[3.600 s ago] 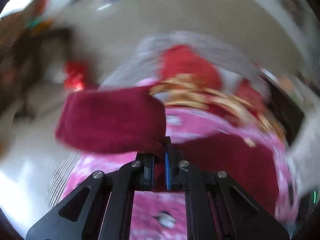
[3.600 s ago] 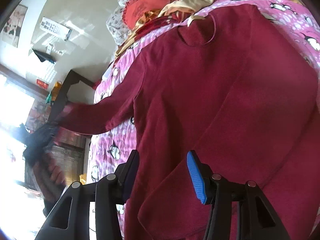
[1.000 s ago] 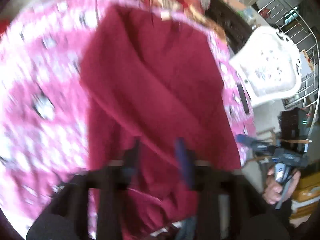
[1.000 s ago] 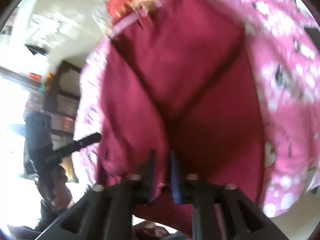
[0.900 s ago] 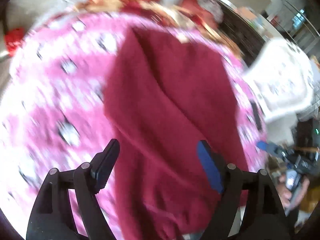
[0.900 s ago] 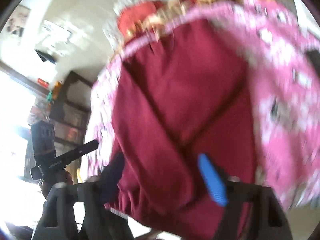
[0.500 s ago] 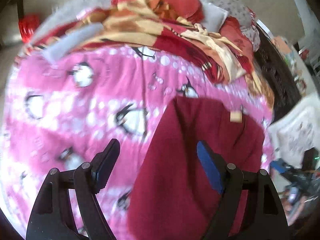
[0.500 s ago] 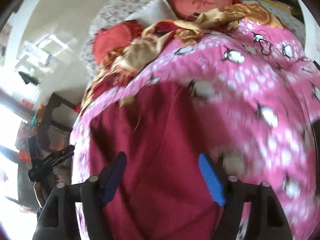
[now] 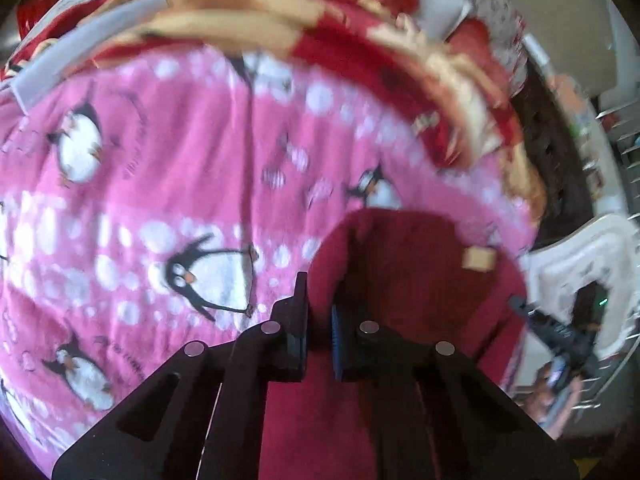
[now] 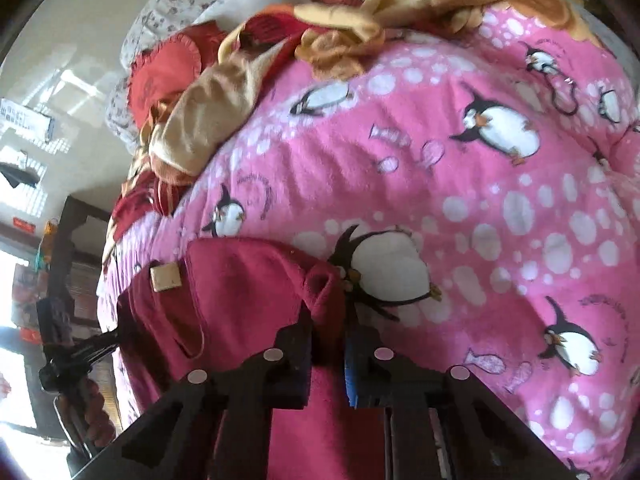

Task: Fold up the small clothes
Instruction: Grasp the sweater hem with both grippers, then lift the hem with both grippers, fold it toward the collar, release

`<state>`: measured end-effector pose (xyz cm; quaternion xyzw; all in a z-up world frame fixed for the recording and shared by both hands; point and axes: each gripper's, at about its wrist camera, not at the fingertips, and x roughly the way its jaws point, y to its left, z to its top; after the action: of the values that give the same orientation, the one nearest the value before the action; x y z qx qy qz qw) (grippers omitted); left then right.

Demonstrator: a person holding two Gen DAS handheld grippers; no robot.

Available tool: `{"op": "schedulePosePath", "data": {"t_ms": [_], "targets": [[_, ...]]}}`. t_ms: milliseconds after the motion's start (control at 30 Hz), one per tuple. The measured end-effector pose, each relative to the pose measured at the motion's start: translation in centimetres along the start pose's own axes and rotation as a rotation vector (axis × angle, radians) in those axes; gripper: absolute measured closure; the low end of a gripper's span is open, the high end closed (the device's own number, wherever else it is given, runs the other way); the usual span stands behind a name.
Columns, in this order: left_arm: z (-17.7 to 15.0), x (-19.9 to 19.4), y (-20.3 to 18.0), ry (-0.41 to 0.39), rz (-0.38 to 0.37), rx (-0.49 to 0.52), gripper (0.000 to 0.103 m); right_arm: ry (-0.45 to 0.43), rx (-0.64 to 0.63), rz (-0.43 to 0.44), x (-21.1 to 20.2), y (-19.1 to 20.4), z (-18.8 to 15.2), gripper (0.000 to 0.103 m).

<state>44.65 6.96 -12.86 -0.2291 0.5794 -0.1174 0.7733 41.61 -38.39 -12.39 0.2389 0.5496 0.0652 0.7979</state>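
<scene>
Half a second ago both your tongs stood wide apart above the garment; now each pair has drawn together on a top corner of it. Your left tongs are closed on the left shoulder edge of the dark red top, with red fabric filling the narrow gap between the fingers. Your right tongs pinch the bunched right shoulder corner of the dark red top the same way.

The top lies on the pink penguin blanket covering the bed, spreading from each pair of tongs toward the 6 o'clock edge of its view. In the left view its body runs off toward 3 o'clock from the tongs; in the right view it runs toward 9 o'clock. A tan neck label sits on the collar, at about 10 o'clock from your right tongs and at 2 o'clock from your left.

The left view is blurred. Only it shows the white chair at 3 o'clock past the bed, and your right tongs seen small at 4 o'clock. Only the right view shows the round red cushion and the heap of tan and red cloth sharply, at 11 to 12 o'clock.
</scene>
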Motion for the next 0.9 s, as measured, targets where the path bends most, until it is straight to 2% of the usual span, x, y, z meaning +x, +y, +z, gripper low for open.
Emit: {"op": "schedulePosePath", "data": {"t_ms": [67, 167, 300, 367, 433, 467, 533, 567, 600, 633, 667, 700, 733, 833, 900], "targets": [[0.6, -2.7, -0.2, -0.061, 0.018, 0.026, 0.096, -0.038, -0.029, -0.003, -1.6, 1.1, 0.2, 0.093], [1.8, -5.4, 0.2, -0.148, 0.020, 0.000, 0.096, -0.095, -0.091, -0.004, -3.7, 3.2, 0.9, 0.094], [4.3, -6.6, -0.1, -0.227, 0.028, -0.005, 0.095, -0.191, -0.120, -0.002, -5.9, 5.5, 3.2, 0.094], [4.7, -4.1, -0.5, -0.181, 0.103, 0.030, 0.090, -0.178, -0.115, -0.009, -5.1, 6.0, 4.7, 0.094], [4.2, -1.8, 0.2, -0.125, 0.183, 0.035, 0.089, -0.114, -0.156, -0.057, -2.1, 6.5, 5.5, 0.093], [3.5, -1.4, 0.8, -0.114, 0.183, 0.026, 0.089, -0.066, -0.166, -0.085, -0.2, 6.2, 5.4, 0.092], [1.8, -3.1, 2.2, -0.139, 0.098, -0.016, 0.085, -0.029, -0.137, -0.121, 0.8, 5.3, 4.5, 0.092], [1.0, -4.1, 2.6, -0.154, 0.067, -0.026, 0.074, -0.040, -0.129, -0.099, 0.2, 5.1, 3.8, 0.089], [-0.4, -5.6, 3.1, -0.176, 0.045, -0.039, 0.064, -0.070, -0.117, -0.043, -1.6, 4.8, 2.3, 0.078], [-2.3, -7.3, 3.6, -0.211, 0.046, -0.044, 0.046, -0.088, -0.115, -0.017, -2.9, 4.8, 1.0, 0.054], [-4.6, -9.1, 4.1, -0.243, 0.064, -0.035, 0.036, -0.110, -0.121, 0.005, -4.5, 4.8, -0.9, 0.041], [-6.7, -10.3, 4.3, -0.257, 0.086, -0.020, 0.035, -0.139, -0.134, 0.029, -6.2, 4.7, -3.1, 0.025], [-8.9, -11.2, 4.6, -0.255, 0.104, -0.003, 0.035, -0.158, -0.156, 0.056, -7.9, 4.7, -5.9, 0.025], [-17.2, -12.5, 5.6, -0.206, 0.122, 0.045, 0.035, -0.115, -0.167, 0.103, -10.1, 3.8, -14.3, 0.025], [-22.6, -11.8, 6.2, -0.149, 0.150, 0.062, 0.035, -0.069, -0.145, 0.084, -10.4, 2.7, -19.3, 0.026]]}}
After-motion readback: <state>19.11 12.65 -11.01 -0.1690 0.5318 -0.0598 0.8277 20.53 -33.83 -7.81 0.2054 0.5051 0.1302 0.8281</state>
